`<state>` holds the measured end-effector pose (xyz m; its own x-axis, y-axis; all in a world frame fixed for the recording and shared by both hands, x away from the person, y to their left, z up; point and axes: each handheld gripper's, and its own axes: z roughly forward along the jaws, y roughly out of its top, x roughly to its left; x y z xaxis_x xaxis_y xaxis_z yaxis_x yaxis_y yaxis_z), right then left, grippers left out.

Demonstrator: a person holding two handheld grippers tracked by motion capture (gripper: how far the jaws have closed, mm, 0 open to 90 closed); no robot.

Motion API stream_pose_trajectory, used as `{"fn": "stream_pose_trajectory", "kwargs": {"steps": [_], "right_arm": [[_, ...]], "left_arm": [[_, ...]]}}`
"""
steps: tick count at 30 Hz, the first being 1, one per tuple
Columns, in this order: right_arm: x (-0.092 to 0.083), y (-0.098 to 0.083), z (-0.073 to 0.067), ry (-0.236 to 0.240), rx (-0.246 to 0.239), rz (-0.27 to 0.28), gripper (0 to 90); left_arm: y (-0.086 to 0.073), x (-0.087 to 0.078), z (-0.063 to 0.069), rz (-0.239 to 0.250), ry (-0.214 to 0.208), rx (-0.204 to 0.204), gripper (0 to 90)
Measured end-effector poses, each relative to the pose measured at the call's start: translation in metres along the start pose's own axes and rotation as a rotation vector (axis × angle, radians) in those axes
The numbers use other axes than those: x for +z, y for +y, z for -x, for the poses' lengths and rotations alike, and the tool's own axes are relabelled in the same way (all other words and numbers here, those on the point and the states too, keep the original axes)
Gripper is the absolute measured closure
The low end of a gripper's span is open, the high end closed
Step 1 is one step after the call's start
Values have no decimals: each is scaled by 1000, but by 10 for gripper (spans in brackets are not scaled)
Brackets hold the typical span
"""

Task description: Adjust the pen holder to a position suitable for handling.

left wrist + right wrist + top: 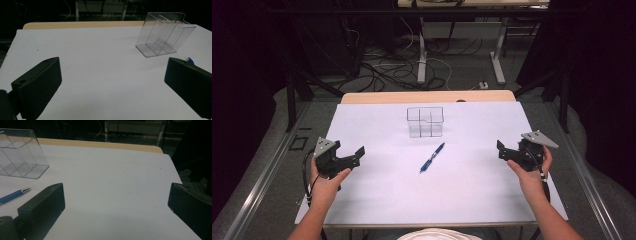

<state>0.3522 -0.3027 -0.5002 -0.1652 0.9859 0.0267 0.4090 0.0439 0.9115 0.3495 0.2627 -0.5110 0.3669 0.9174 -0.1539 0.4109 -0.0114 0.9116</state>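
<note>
The pen (432, 157) lies in the middle of the tabletop (377, 200), the box (425, 121) stands just behind it, the left tongs (353, 157) are far left and the right tongs (503, 151) far right.

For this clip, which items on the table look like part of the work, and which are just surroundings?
Part of the work:
- blue pen, lying on the white sheet between the two grippers
- clear divided holder, upright behind the pen
- left gripper and right gripper, both open, holding nothing

Just surroundings:
- white sheet covering the table
- cables on the floor beyond
</note>
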Motion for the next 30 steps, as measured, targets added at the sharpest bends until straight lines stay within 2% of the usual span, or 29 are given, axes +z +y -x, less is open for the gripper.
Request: {"fn": "stream_pose_trajectory", "kwargs": {"steps": [3,8,13,15,19,25,30], "right_arm": [[1,-1,0,1,-7,9,16],[1,-2,-1,3,-21,-7,21],[3,-3,-3,10,-12,-9,29],[3,-4,-3,8,-21,-14,33],[5,-5,-5,9,-27,-21,43],[6,-6,-7,8,-18,-16,57],[5,-6,-5,11,-25,-23,62]], "left_arm": [[0,1,1,-3,-3,1,17],[1,3,3,-2,-2,4,19],[5,5,4,-6,-6,-4,26],[8,7,6,-5,-16,-23,27],[14,13,10,-14,-33,-25,31],[19,19,15,-17,-25,-18,154],[23,27,22,-15,-32,-15,176]]}}
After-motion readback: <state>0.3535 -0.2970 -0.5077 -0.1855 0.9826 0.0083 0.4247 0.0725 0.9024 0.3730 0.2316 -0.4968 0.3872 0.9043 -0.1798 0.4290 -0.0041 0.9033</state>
